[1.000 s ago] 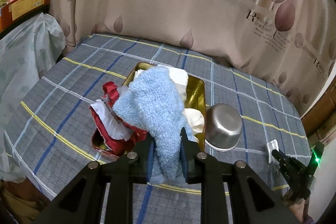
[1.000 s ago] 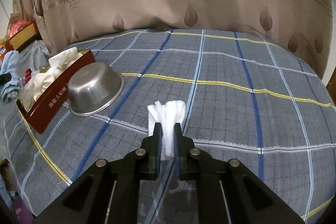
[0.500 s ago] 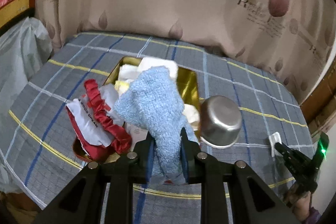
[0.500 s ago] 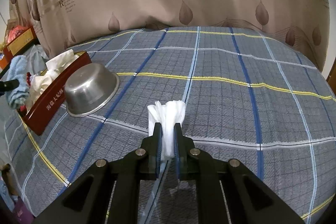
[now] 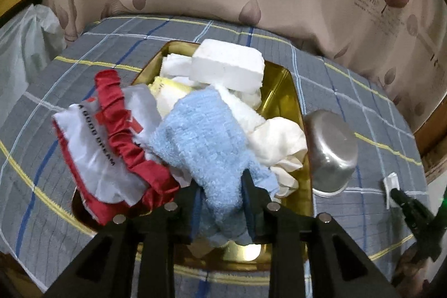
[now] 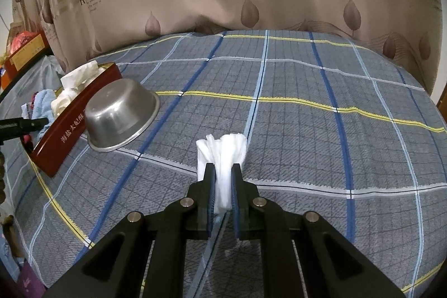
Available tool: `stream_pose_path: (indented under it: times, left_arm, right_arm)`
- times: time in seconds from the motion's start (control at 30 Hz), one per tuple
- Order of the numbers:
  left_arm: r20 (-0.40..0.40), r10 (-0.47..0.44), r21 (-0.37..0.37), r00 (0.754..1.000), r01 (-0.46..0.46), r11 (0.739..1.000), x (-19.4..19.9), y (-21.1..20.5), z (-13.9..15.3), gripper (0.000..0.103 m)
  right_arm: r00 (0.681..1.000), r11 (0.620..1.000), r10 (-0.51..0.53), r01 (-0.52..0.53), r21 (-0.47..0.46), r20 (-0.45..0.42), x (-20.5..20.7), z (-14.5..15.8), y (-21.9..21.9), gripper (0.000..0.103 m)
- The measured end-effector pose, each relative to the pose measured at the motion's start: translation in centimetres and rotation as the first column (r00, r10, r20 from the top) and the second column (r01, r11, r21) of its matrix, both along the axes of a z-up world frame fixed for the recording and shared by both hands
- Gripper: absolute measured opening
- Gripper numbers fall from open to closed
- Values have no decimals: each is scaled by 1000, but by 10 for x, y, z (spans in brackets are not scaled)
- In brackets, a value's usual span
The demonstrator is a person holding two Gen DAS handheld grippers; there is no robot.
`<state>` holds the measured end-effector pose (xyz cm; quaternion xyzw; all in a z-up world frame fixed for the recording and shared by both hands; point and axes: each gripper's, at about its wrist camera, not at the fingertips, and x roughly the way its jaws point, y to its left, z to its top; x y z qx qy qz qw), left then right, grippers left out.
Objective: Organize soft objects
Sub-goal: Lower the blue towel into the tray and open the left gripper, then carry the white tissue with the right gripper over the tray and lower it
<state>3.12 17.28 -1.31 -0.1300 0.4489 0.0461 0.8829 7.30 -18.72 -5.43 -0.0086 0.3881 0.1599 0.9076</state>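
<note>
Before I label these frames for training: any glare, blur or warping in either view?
Left wrist view: slight motion blur on the blue towel and red cloth; glare on the gold tin floor near the tool; strong fisheye bending with dark corners. Right wrist view: sharp, evenly lit, soft sheen on the bowl; the same fisheye curving of the plaid lines.

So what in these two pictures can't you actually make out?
- Bottom of the tin, left wrist view: buried under the blue towel, the red and white cloth and white pieces.
- Under the upturned steel bowl, both views: its own shell hides it.
- Right gripper, left wrist view: too small and edge-cut to read its jaws.
- Left gripper, left wrist view: its jaws have just been opening, towel between them; whether they grip is unclear.
</note>
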Motion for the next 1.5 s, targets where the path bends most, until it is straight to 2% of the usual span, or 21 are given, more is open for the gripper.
stream_pose_path:
  times: [0.1, 0.23, 0.6, 0.7, 0.77, 1.0, 1.1, 1.27, 1.37, 1.5]
  left_arm:
    - [7, -5, 19, 1000, 5, 1000, 3, 0, -3, 32]
    - [25, 16, 15, 1000, -16, 1000, -5, 3, 10, 37]
    - [138, 52, 76, 989, -63, 995, -36, 3, 66, 40]
    - [165, 64, 117, 984, -84, 990, -55, -8, 78, 40]
    - [176, 80, 145, 981, -106, 984, -69, -14, 80, 40]
    - [182, 127, 149, 975, -155, 977, -112, -21, 72, 40]
    - [182, 149, 133, 972, -174, 976, -119, -16, 69, 40]
    - [184, 181, 111, 966, -203, 973, -121, -7, 66, 40]
    - [189, 191, 134, 963, -218, 967, -122, -5, 66, 40]
    - [205, 203, 124, 958, -231, 965, -123, 0, 69, 40]
  right_arm:
    - [1000, 1000, 0, 0, 0, -3, 1, 0, 0, 10]
    - [1000, 1000, 1, -1, 1, -5, 1, -1, 0, 10]
    - [1000, 1000, -1, 1, 5, -6, 1, -1, -1, 11]
    - [1000, 1000, 0, 0, 7, -7, 1, -1, -1, 11]
    - [1000, 1000, 6, -6, 11, -11, 1, -2, -1, 11]
    - [999, 1000, 19, -20, -4, -44, 5, 0, 3, 10]
    - [998, 1000, 22, -21, 21, -51, 5, 10, 4, 10]
    - [997, 996, 75, -74, 58, -15, 0, 44, 27, 10]
    - [989, 985, 146, -146, 91, 3, 2, 67, 58, 11]
    - [968, 959, 252, -252, 132, 13, 10, 90, 112, 10]
